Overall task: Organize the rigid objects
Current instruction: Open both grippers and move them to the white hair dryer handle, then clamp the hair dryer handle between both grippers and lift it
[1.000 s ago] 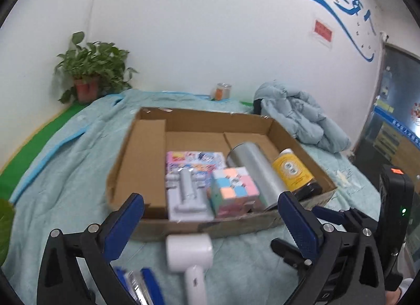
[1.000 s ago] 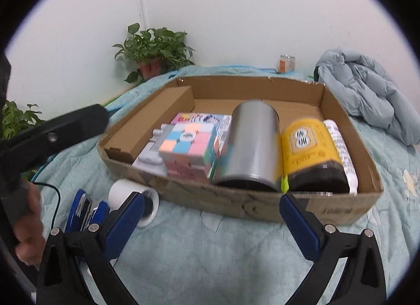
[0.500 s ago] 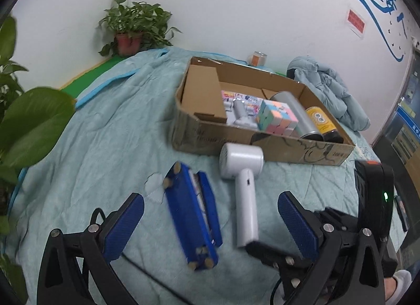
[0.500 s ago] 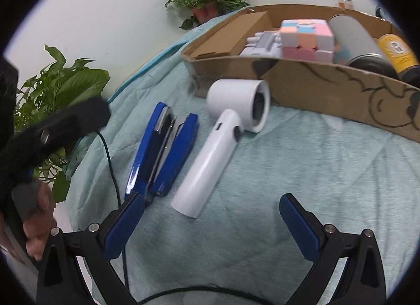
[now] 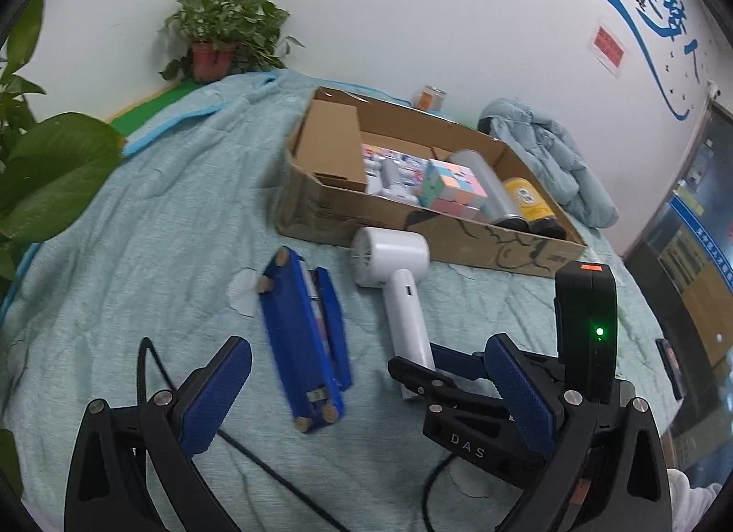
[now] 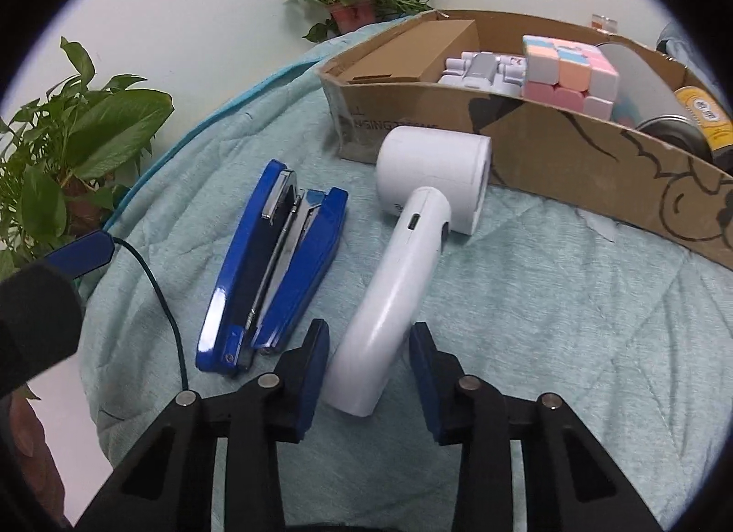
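Observation:
A white hair dryer (image 6: 412, 248) lies on the teal quilt just in front of the cardboard box (image 6: 572, 151). My right gripper (image 6: 369, 371) straddles the lower end of its handle, fingers close on both sides with small gaps, not clamped. It also shows in the left wrist view (image 5: 394, 275), with the right gripper (image 5: 440, 371) at the handle's end. A blue stapler (image 6: 275, 257) lies to the dryer's left, also in the left wrist view (image 5: 307, 339). My left gripper (image 5: 366, 394) is open and empty above the quilt near the stapler. The box holds a pastel cube (image 6: 568, 69), a steel can (image 5: 485, 193) and other items.
Potted plants stand at the back (image 5: 224, 37) and at the left edge (image 6: 68, 156). A black cable (image 6: 160, 289) runs across the quilt left of the stapler. A blue jacket (image 5: 549, 156) lies behind the box. A small jar (image 5: 430, 97) stands by the wall.
Both grippers pulled back from the box and dropped toward the quilt. My right gripper has narrowed around the hair dryer's handle. My left gripper stays open.

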Demonstrator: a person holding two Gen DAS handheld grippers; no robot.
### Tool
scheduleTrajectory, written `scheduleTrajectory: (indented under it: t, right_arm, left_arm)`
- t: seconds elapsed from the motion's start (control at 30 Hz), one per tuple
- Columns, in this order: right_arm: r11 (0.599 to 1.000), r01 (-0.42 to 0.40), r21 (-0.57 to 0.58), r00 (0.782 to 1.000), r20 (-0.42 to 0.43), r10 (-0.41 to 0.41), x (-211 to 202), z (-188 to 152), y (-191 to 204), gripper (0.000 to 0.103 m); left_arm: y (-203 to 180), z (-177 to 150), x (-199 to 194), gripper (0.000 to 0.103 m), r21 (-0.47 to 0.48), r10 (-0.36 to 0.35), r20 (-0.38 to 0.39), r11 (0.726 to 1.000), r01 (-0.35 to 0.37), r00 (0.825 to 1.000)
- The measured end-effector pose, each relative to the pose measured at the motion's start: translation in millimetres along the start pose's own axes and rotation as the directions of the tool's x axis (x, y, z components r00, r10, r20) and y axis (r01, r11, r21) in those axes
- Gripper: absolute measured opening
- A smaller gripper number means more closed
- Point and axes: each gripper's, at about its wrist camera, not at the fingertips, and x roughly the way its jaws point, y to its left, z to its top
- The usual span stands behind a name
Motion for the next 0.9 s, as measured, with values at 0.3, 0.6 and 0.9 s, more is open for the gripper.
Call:
scheduleTrajectory:
  t: [0.3,0.6,0.9]
  right_arm:
    - [0.992,0.034,0.122,0.999,0.035,-0.038,-53.7,-51.9,-51.8,0.023]
    - [0.968,0.003,0.251,0.998,0.056,-0.017,-81.3,-86.8,-71.1,0.024]
    - [0.971,-0.026,0.239,0.998,0.053,0.014,-76.9,-84.8,-63.7,0.024]
  left_arm:
    - [-62.1,-16.7,46.2,0.101,0.018,-0.254,-0.169,0.965,0.261,0.952]
    - [-115.9,-47.5,94.7,0.091,0.008,-0.335,-0.353,0.933,0.361,0.874]
    - [-116.1,-55.8,118.8,0.051,-0.049,-0.313,-0.388,0.946,0.32,0.867]
